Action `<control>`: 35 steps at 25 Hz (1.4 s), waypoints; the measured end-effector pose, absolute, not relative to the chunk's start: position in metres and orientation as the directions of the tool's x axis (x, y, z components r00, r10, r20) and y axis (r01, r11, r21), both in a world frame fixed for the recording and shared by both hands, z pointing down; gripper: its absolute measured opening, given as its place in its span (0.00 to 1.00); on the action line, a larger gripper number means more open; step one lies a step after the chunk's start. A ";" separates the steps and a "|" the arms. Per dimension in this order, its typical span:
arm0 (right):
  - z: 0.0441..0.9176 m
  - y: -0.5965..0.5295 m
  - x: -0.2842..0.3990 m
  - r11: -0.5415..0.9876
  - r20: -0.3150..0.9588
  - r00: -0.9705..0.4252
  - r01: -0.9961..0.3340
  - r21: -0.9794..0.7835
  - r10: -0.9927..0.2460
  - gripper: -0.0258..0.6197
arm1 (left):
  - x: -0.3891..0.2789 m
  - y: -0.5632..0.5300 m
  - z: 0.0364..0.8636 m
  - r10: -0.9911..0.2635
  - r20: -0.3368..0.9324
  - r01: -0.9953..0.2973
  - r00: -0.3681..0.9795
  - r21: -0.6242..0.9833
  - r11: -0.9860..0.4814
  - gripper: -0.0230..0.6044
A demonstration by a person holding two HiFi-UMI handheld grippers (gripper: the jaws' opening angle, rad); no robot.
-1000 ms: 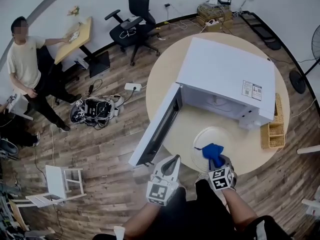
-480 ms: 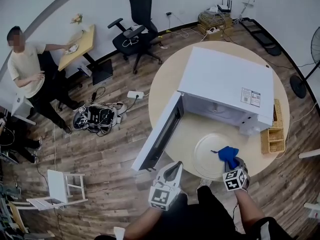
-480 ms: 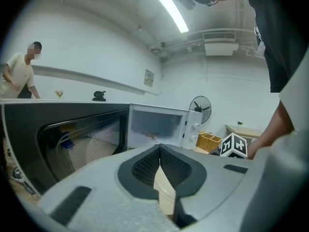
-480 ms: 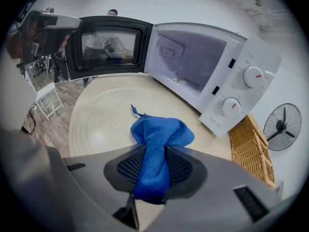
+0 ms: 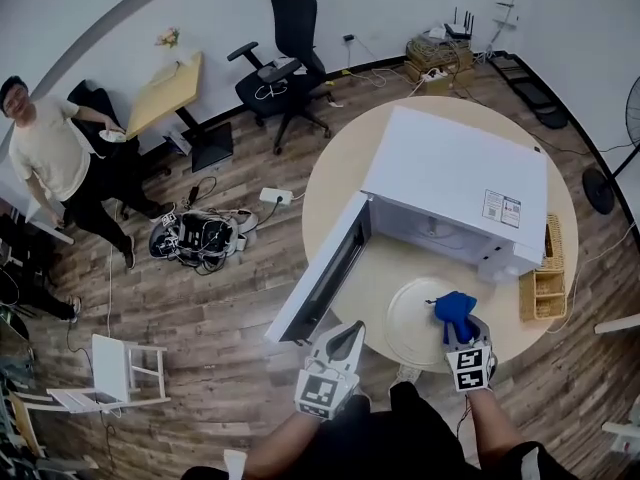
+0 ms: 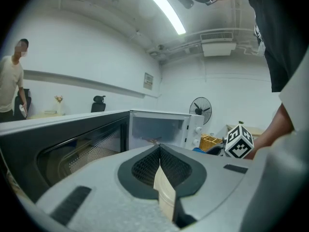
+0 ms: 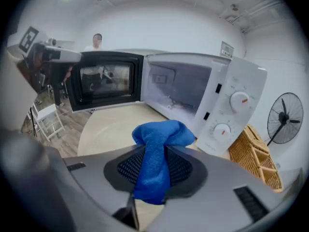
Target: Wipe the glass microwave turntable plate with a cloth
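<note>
The glass turntable plate (image 5: 415, 323) lies flat on the round table (image 5: 345, 183), in front of the open microwave (image 5: 455, 183). My right gripper (image 5: 458, 324) is shut on a bunched blue cloth (image 5: 455, 310) at the plate's right edge. In the right gripper view the cloth (image 7: 161, 132) bulges out between the jaws of that gripper (image 7: 155, 153), with the plate (image 7: 108, 129) faint below. My left gripper (image 5: 345, 336) is shut with nothing in it, off the table's front edge beside the microwave door (image 5: 322, 268). Its jaws (image 6: 159, 151) point toward the oven cavity.
The microwave door stands swung out to the left. A wicker basket (image 5: 545, 278) sits at the table's right rim. On the floor to the left are a cable bundle (image 5: 200, 233), a white stool (image 5: 125, 368) and an office chair (image 5: 285, 63). A person (image 5: 55, 163) stands far left.
My right gripper carried the blue cloth from the middle of the plate to its right edge. The left gripper stayed where it was. The person at the left shifted.
</note>
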State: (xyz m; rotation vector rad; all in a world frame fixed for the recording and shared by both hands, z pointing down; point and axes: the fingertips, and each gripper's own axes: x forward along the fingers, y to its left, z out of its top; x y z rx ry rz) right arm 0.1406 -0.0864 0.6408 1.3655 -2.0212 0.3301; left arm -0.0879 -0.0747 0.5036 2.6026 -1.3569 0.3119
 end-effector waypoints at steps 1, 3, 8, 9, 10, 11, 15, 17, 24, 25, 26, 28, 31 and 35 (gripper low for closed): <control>0.630 -0.091 0.136 0.420 0.618 -0.255 -0.898 0.135 -0.744 0.20 | -0.087 -0.076 0.502 -0.785 0.267 -0.823 0.559 0.067 -0.564 0.05; 0.606 -0.098 0.126 0.431 0.557 -0.302 -0.895 0.114 -0.774 0.20 | -0.086 -0.079 0.497 -0.789 0.258 -0.823 0.558 0.052 -0.565 0.05; 0.540 -0.114 0.096 0.493 0.408 -0.416 -0.864 0.100 -0.813 0.20 | -0.091 -0.089 0.481 -0.802 0.230 -0.827 0.551 0.021 -0.562 0.05; 0.529 -0.117 0.093 0.501 0.389 -0.430 -0.860 0.098 -0.815 0.20 | -0.090 -0.090 0.478 -0.803 0.224 -0.826 0.552 0.018 -0.563 0.05; 0.520 -0.120 0.089 0.509 0.375 -0.442 -0.855 0.097 -0.815 0.20 | -0.089 -0.091 0.476 -0.803 0.220 -0.825 0.554 0.018 -0.564 0.05; 0.512 -0.124 0.086 0.518 0.362 -0.455 -0.850 0.096 -0.814 0.20 | -0.088 -0.092 0.473 -0.803 0.216 -0.825 0.556 0.019 -0.565 0.05; 0.487 -0.129 0.074 0.545 0.306 -0.495 -0.832 0.104 -0.813 0.20 | -0.085 -0.090 0.462 -0.805 0.194 -0.824 0.560 0.027 -0.567 0.05; 0.472 -0.131 0.070 0.548 0.273 -0.505 -0.829 0.109 -0.819 0.20 | -0.082 -0.092 0.454 -0.807 0.177 -0.823 0.563 0.027 -0.568 0.05; 0.455 -0.128 0.062 0.562 0.226 -0.532 -0.822 0.092 -0.816 0.20 | -0.074 -0.106 0.445 -0.813 0.152 -0.824 0.562 0.018 -0.566 0.05; 0.453 -0.128 0.062 0.561 0.218 -0.534 -0.823 0.087 -0.817 0.20 | -0.072 -0.107 0.443 -0.812 0.147 -0.823 0.564 0.017 -0.568 0.05; 0.450 -0.127 0.062 0.562 0.206 -0.537 -0.823 0.081 -0.818 0.20 | -0.072 -0.108 0.441 -0.813 0.143 -0.823 0.565 0.016 -0.568 0.05; 0.442 -0.126 0.066 0.556 0.175 -0.542 -0.830 0.036 -0.822 0.20 | -0.073 -0.111 0.435 -0.817 0.133 -0.826 0.561 0.014 -0.564 0.05; 0.428 -0.123 0.081 0.523 0.130 -0.526 -0.850 -0.059 -0.840 0.20 | -0.071 -0.116 0.424 -0.824 0.110 -0.830 0.556 0.021 -0.557 0.05; 0.414 -0.123 0.092 0.507 0.088 -0.515 -0.856 -0.101 -0.852 0.20 | -0.066 -0.122 0.409 -0.830 0.074 -0.833 0.552 0.037 -0.551 0.05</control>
